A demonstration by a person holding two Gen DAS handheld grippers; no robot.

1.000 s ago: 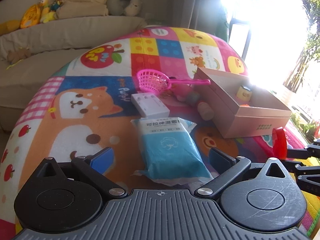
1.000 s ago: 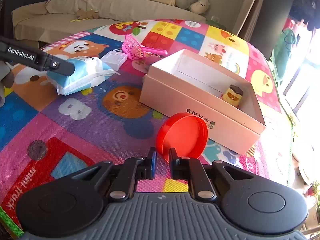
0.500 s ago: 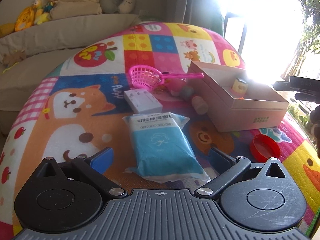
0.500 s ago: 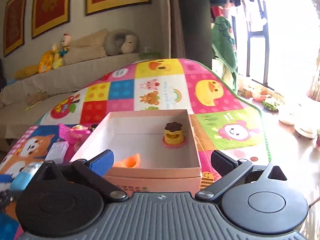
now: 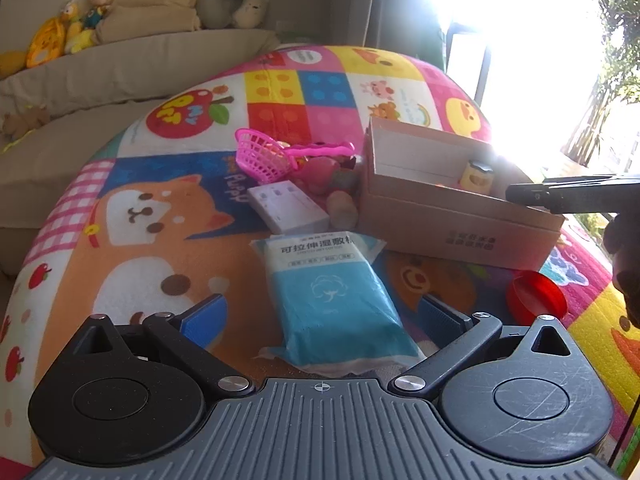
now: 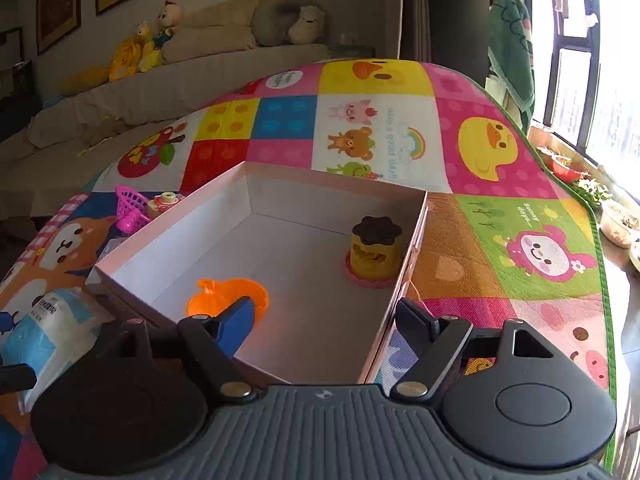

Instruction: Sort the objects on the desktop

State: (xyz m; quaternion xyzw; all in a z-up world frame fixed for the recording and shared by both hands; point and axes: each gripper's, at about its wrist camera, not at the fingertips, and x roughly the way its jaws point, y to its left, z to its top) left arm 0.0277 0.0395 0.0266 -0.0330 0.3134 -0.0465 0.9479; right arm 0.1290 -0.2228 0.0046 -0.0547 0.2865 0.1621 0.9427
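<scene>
Sorting barely begun: two toys in box [image 6: 280, 184], most items on mat [image 5: 168, 264].
Both grippers spread, empty: left gripper [image 5: 326, 314] astride wipes pack [image 5: 332, 292]; right gripper [image 6: 324, 312] over box's near edge.

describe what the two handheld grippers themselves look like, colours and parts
Both match: a ribbed dark grey body with a small crosshair mark, two round black discs, and black linkage arms with silver pivot screws. On the left gripper and the right gripper, one fingertip pad is blue, the other black. No cables or sleeves show.
</scene>
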